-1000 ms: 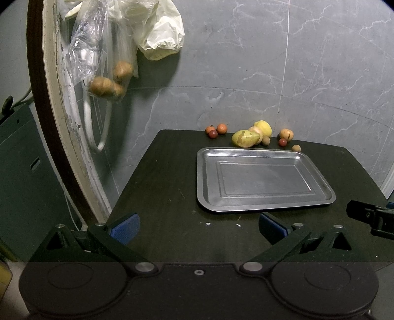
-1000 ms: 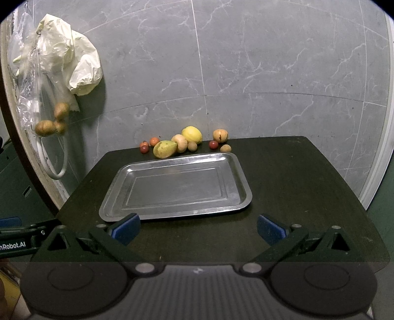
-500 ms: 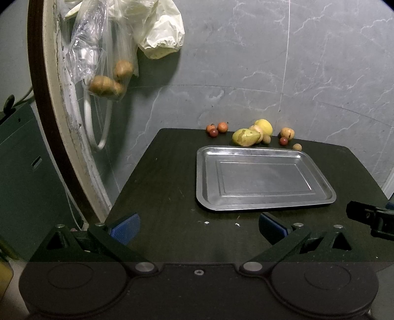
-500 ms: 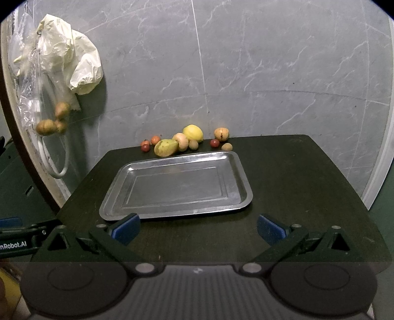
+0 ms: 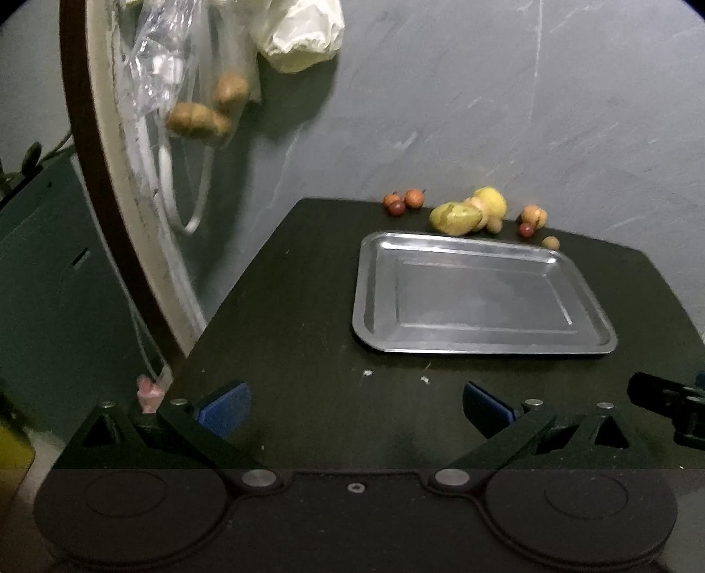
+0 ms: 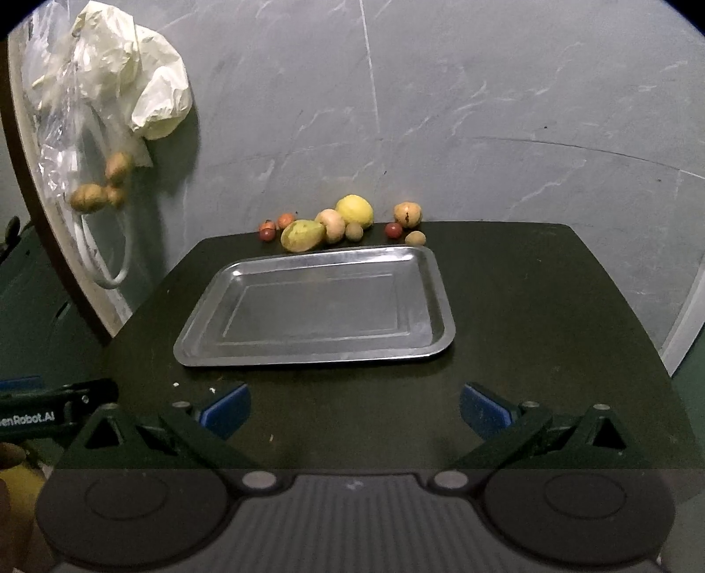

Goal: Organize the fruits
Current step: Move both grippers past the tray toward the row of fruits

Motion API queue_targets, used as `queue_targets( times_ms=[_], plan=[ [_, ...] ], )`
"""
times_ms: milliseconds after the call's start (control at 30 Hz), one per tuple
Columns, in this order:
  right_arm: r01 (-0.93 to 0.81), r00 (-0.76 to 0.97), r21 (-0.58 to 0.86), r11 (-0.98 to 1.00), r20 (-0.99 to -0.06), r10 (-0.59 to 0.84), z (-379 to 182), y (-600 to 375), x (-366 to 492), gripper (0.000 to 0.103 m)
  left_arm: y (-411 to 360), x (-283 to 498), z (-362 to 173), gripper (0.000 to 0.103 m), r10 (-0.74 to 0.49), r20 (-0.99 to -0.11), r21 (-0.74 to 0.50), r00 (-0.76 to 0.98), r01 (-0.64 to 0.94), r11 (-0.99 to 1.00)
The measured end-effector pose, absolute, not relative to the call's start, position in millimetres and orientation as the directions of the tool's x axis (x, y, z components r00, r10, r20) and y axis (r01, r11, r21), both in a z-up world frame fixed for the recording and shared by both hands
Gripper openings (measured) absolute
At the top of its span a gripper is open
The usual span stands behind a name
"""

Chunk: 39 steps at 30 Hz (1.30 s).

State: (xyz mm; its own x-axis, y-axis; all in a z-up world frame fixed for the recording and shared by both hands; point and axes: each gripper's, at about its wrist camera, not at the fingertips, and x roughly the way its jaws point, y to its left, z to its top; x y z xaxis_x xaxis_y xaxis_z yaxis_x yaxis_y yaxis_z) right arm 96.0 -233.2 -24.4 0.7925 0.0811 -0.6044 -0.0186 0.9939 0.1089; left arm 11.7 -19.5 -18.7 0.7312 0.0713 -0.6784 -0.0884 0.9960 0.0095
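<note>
An empty metal tray [image 5: 484, 348] [image 6: 308, 357] lies on the dark table [image 5: 286, 308] [image 6: 551, 308]. Behind it, along the wall, sit several fruits: a green mango [image 5: 454, 218] [image 6: 302, 234], a yellow lemon [image 5: 491, 200] [image 6: 354, 210], a pale round fruit [image 6: 331, 224], small red ones [image 5: 396, 206] [image 6: 393, 229] and small brown ones [image 5: 551, 242] [image 6: 414, 238]. My left gripper [image 5: 357, 403] stands open over the table's near edge, nothing between its blue pads. My right gripper [image 6: 354, 407] is open likewise, well short of the tray.
A clear plastic bag with brown tubers [image 5: 198, 119] [image 6: 94, 194] and a pale bag [image 5: 304, 39] [image 6: 158, 97] hang on the left wall beside a white hose [image 5: 194, 220]. The grey marble wall stands right behind the fruits. The other gripper's tip shows at each view's edge [image 5: 661, 401] [image 6: 48, 410].
Both grippers have risen and tilted a little, so the tray and fruits sit slightly lower and farther in view. Nothing on the table has moved.
</note>
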Motion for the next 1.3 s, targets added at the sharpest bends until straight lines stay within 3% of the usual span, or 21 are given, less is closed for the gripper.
queue_targets(
  times_ms=[267,733,1300],
  plan=[
    [-0.084,0.768,0.078,0.993,-0.63,0.114,-26,-252,107,0.103,-36,17,-27,0.102,0.11,-0.728,-0.006,0.677,-0.167,0.986],
    [-0.143,0.752,0.102,0.984,-0.636,0.175,-25,-266,134,0.103,-49,31,-17,0.102,0.177,-0.73,0.042,0.66,-0.214,0.976],
    [-0.051,0.79,0.131,0.99,-0.601,0.12,-26,-233,204,0.103,-9,154,-26,0.102,0.084,-0.747,0.059,0.66,-0.06,0.996]
  ],
)
